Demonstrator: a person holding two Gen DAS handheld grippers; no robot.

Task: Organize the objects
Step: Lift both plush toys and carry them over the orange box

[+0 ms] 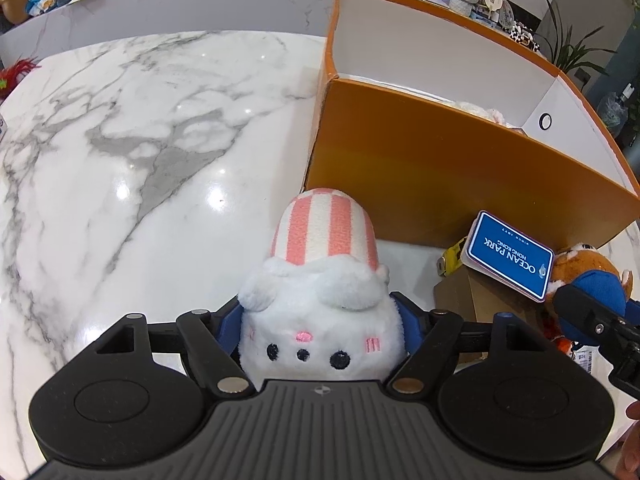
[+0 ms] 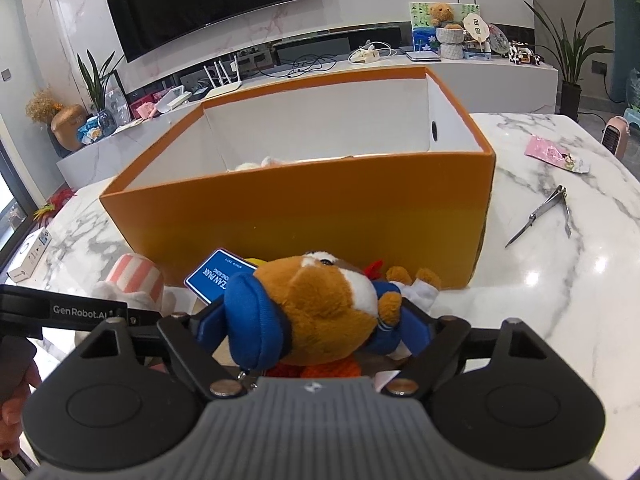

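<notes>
A white plush toy [image 1: 320, 320] with a pink-striped hat lies on the marble table [image 1: 140, 140], in front of the orange box [image 1: 440, 184]. My left gripper [image 1: 320, 312] has its blue pads pressed against the toy's two sides. In the right wrist view a brown plush animal [image 2: 320, 304] in a blue cap and blue outfit sits between the fingers of my right gripper [image 2: 308, 316], which is shut on it. It lies just before the orange box [image 2: 320, 208]. A blue Ocean Park card [image 2: 218, 276] leans beside it.
Another pale plush [image 2: 256, 165] lies inside the box. A small brown carton [image 1: 460, 296] and a yellow tape measure [image 1: 452, 258] sit under the card. Metal clippers [image 2: 548, 212] and a pink packet [image 2: 552, 154] lie to the right, a small white box [image 2: 30, 254] to the left.
</notes>
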